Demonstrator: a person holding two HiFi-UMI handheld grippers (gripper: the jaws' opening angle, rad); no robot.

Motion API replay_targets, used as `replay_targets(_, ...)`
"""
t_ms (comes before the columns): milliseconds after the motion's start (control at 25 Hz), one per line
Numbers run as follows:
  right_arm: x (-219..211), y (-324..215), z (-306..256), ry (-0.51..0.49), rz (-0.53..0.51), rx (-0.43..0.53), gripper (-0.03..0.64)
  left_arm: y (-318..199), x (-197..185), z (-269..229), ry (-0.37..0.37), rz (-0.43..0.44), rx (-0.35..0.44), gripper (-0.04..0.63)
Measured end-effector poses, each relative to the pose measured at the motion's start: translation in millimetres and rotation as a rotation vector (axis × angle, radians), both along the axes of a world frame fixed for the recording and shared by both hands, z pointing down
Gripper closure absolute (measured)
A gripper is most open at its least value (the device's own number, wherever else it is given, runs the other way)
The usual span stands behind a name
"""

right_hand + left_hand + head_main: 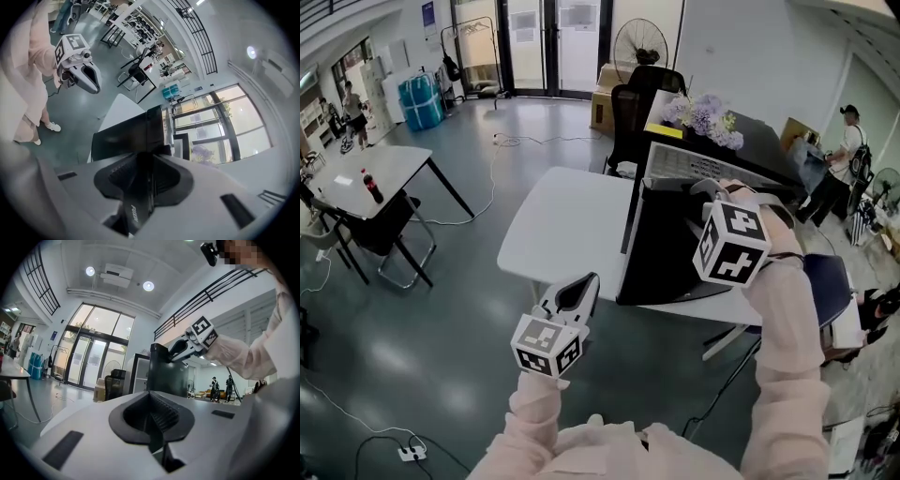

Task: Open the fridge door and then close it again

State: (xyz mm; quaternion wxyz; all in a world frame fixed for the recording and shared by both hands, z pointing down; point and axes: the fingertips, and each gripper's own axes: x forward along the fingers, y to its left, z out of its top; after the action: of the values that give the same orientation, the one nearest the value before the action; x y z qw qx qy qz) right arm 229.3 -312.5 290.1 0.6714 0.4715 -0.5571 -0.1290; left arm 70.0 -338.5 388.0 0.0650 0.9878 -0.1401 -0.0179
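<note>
Fingers of right gripper [148, 159] clamped on the top edge of the black fridge door [661, 248]; the dark slab runs straight between the pads in the right gripper view. Gripping the edge from above, pointing downward, likely gives a firm hold for swinging the door either way. Door stands well open, out over the white worktop [558, 225], with the fridge [689, 167] showing its white racked interior behind. Judged: opening about done, closing not yet begun. Left gripper [584, 289] has its fingers together with nothing between them. It is held level, well apart from the door, off the worktop's near edge: idle, probably kept clear of the door's arc
</note>
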Motion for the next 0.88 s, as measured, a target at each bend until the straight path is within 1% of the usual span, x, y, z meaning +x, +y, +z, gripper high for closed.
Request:
replay_targets(240, 17, -29, -2, -0.024, 0.056, 0.013, 0.512, -13, -5, 8, -0.008, -0.021, -0.016, 0.584)
replay_targets(520, 39, -60, -3, -0.015, 0.152, 0.041, 0.512, -17, -15, 14, -0.018, -0.030, -0.024, 0.584)
replay_targets(880, 55, -83, -9, -0.070, 0.186, 0.110, 0.514, -19, -30, 19, -0.032, -0.051, -0.023, 0.584)
